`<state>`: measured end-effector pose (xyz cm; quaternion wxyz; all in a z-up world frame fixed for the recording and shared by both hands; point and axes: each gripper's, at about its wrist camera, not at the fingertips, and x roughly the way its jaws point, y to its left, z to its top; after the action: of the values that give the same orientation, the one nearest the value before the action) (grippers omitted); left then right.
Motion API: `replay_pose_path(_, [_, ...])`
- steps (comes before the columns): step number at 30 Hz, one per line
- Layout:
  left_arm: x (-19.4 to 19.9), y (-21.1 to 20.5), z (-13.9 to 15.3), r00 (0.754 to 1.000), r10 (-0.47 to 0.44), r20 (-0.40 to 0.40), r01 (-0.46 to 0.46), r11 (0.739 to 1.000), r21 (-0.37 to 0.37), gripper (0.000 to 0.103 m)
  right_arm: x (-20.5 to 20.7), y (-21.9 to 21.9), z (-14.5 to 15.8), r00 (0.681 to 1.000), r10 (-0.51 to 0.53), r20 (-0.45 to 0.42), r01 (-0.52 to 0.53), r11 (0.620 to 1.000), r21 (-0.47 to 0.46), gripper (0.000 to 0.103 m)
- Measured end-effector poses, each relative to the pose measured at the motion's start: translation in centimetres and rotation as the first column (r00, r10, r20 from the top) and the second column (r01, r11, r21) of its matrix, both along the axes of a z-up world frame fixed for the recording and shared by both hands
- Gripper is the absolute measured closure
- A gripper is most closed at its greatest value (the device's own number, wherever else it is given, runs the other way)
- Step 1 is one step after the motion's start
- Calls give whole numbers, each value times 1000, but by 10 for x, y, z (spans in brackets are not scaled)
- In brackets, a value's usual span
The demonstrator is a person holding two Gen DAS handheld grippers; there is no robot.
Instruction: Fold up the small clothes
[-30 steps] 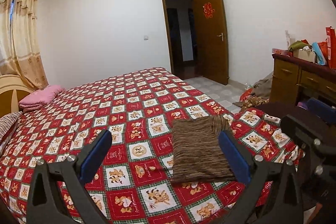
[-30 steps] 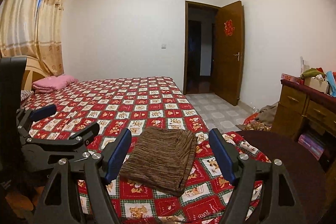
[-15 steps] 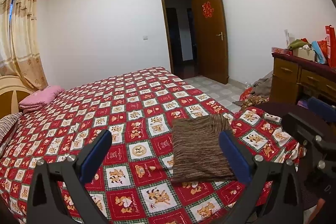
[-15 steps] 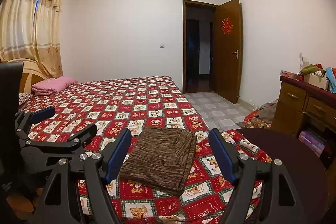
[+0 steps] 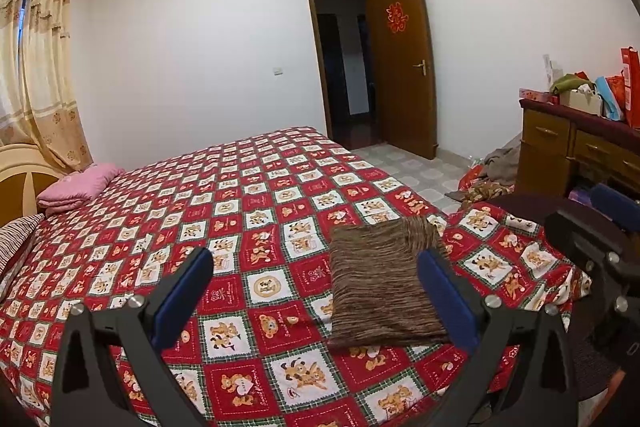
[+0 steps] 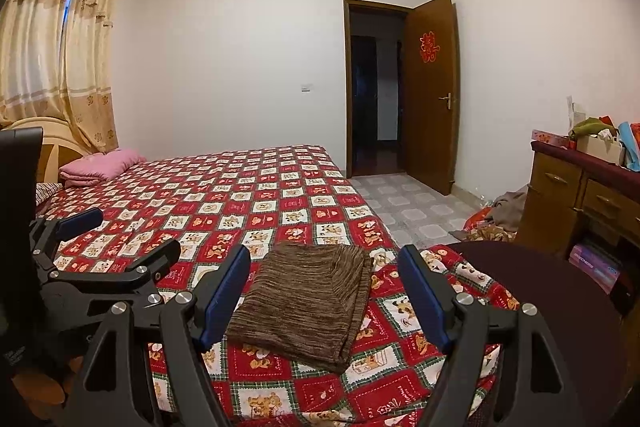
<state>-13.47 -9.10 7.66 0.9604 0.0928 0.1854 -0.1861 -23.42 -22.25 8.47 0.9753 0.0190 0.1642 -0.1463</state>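
A brown striped garment [image 5: 380,283] [image 6: 304,303] lies folded into a flat rectangle near the foot corner of the bed. My left gripper [image 5: 316,263] hovers open above the bedspread, the garment just inside its right finger; nothing is between its pads. My right gripper [image 6: 324,263] is open too, held above and in front of the garment without touching it. In the right wrist view the left gripper [image 6: 120,239] shows at the left edge. In the left wrist view part of the right gripper [image 5: 596,239] shows at the right edge.
The bed carries a red patchwork bedspread [image 5: 240,195] with bear prints. A pink folded blanket [image 5: 80,183] lies by the headboard. A wooden dresser [image 6: 580,199] with clutter stands at the right, clothes [image 6: 500,215] on the floor beside it. A dark round surface [image 6: 540,279] sits by the bed corner.
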Motion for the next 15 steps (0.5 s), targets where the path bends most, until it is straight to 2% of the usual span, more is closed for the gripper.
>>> replay_pose_path(15, [2,4,-2,1000,2,-5,-2,1000,-1,0,2,-1,-2,1000,8,-7,-8,1000,1,26])
